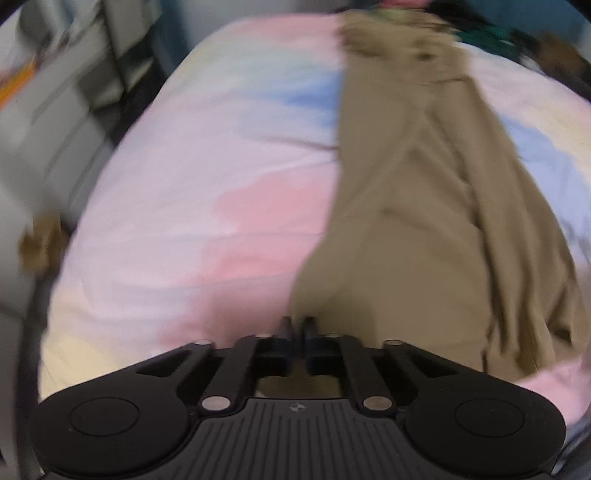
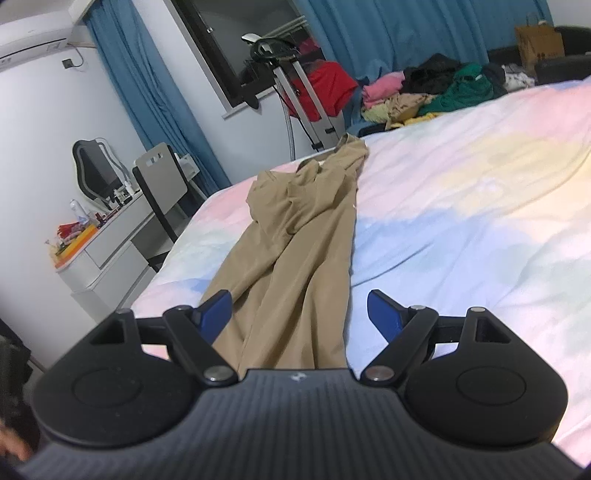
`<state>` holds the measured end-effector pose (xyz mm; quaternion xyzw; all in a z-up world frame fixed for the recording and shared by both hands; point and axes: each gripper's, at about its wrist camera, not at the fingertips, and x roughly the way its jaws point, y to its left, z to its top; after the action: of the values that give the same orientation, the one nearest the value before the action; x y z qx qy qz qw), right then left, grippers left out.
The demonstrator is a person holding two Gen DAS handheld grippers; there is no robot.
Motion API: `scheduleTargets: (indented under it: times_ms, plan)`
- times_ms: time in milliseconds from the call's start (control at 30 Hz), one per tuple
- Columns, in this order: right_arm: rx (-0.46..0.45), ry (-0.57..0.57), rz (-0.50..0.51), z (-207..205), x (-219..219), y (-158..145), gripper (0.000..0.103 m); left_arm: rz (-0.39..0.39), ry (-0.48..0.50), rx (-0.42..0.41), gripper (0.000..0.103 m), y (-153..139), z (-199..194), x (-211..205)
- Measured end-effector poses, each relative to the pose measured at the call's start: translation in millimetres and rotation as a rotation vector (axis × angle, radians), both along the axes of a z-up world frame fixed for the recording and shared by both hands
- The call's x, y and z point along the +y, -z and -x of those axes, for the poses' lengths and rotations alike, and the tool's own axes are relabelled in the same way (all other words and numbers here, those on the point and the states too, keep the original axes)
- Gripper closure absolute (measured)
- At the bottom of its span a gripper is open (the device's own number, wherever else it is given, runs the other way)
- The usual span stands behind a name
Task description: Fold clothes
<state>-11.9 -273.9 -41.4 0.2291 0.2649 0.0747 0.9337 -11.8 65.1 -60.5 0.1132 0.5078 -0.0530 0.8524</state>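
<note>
The tan trousers (image 2: 295,236) are laid lengthwise straight ahead between the spread right gripper (image 2: 299,310); the left gripper (image 1: 297,326) is seen pinched together at their near edge.

Desk (image 2: 110,251), chair (image 2: 162,184), blue curtains (image 2: 388,33)

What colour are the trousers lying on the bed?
Tan, plain; the trousers show best in the right wrist view.
</note>
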Motion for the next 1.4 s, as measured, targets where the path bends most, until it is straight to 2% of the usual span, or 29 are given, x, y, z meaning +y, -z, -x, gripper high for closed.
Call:
scheduleTargets:
  times_ms: [100,267,367,533,633,700,767,900,967,1033,1100,1167,1200,1267,1367,1400]
  plan:
    - [0.009,-0.004,-0.002,0,1,2,0.021,-0.045,0.121,-0.079,0.100,-14,20,-16]
    - [0.029,-0.016,-0.016,-2,3,6,0.021,-0.048,0.302,-0.206,0.101,-30,55,-42]
    - [0.044,-0.023,-0.026,-4,5,9,0.021,-0.040,0.407,-0.224,0.101,-26,65,-65]
    - [0.075,-0.031,-0.040,-6,8,14,0.021,-0.002,0.484,-0.152,0.100,0,76,-100]
    - [0.096,-0.024,-0.046,-7,6,18,0.021,0.078,0.497,-0.044,0.099,13,76,-106]
    - [0.118,-0.017,-0.062,-8,3,21,0.021,0.144,0.519,0.021,0.091,16,76,-105]
    - [0.142,-0.009,-0.079,-10,1,24,0.021,0.175,0.542,0.044,0.077,14,76,-101]
    - [0.192,0.010,-0.123,-11,-5,32,0.021,0.278,0.527,0.063,0.065,2,71,-83]
    - [0.203,0.023,-0.141,-11,-9,34,0.021,0.298,0.490,0.036,0.061,-6,65,-74]
    - [0.206,0.041,-0.156,-10,-12,35,0.021,0.318,0.455,-0.002,0.060,-12,56,-67]
    - [0.179,0.040,-0.173,-8,-14,33,0.020,0.339,0.419,-0.040,0.060,-17,47,-61]
    - [0.114,0.007,-0.204,-5,-15,27,0.021,0.359,0.383,-0.078,0.060,-23,39,-54]
    - [0.081,-0.017,-0.226,-4,-14,25,0.028,0.380,0.368,-0.086,0.060,-22,36,-53]
    - [0.053,-0.060,-0.266,-10,-10,21,0.029,0.427,0.345,-0.094,0.060,-17,34,-50]
    - [0.088,-0.122,-0.306,-40,3,23,0.049,0.498,0.325,-0.117,0.060,1,31,-43]
    - [0.099,-0.142,-0.319,-50,7,23,0.056,0.512,0.283,-0.103,0.060,12,24,-40]
